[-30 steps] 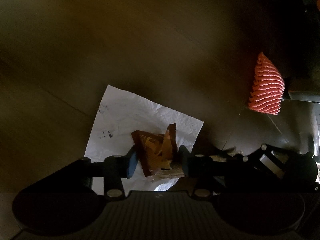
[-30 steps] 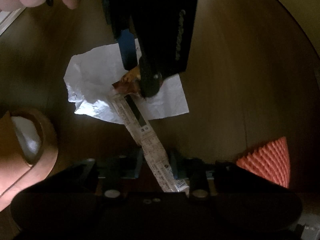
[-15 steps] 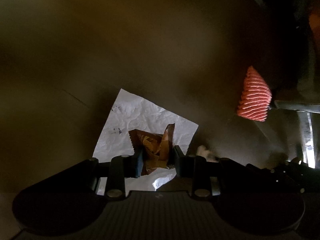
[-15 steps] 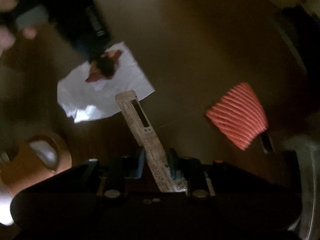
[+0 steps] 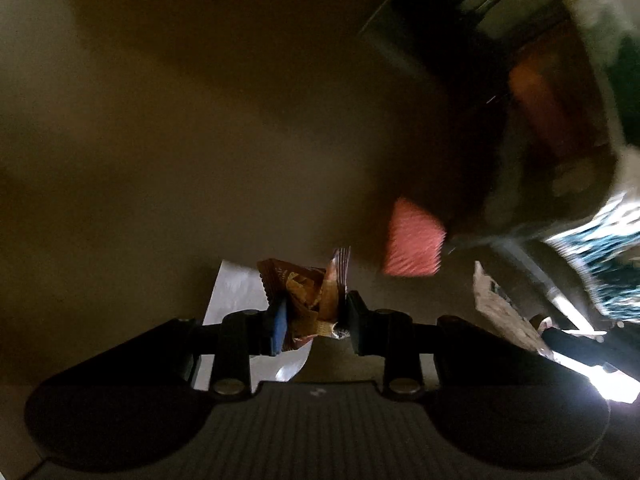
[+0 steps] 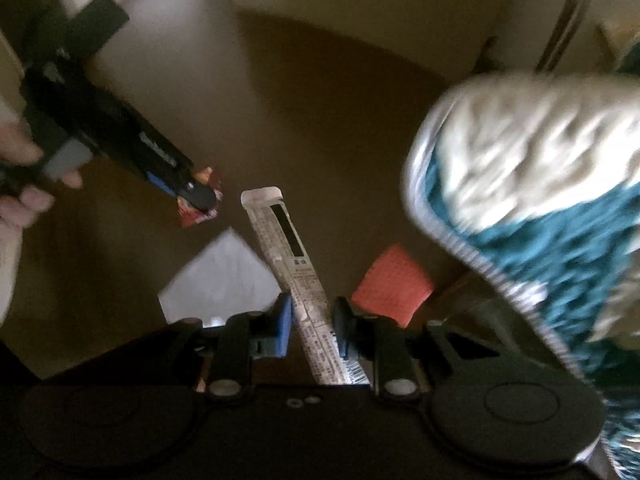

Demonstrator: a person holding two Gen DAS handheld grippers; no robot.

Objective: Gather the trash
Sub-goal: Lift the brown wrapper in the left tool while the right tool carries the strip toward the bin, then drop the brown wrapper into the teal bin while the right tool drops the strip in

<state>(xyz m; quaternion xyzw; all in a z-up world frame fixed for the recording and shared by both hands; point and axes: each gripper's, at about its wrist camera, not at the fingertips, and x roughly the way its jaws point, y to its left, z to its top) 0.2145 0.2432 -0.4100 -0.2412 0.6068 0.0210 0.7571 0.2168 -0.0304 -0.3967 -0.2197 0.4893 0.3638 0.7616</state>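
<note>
Dim brown floor [image 6: 320,128] below both tools. Left gripper [image 5: 314,320] pinches crumpled orange wrapper [image 5: 308,292] between its pads. Right gripper [image 6: 310,320], jaws closing, holds long printed stick packet [image 6: 296,276], leaning across the gap. Risk: packet's slanted, thin hold could slip free mid-carry.

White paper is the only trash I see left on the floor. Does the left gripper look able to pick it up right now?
Probably not yet: the left gripper is shut on a brown wrapper, so its jaws are occupied. The white paper lies uncovered below.
</note>
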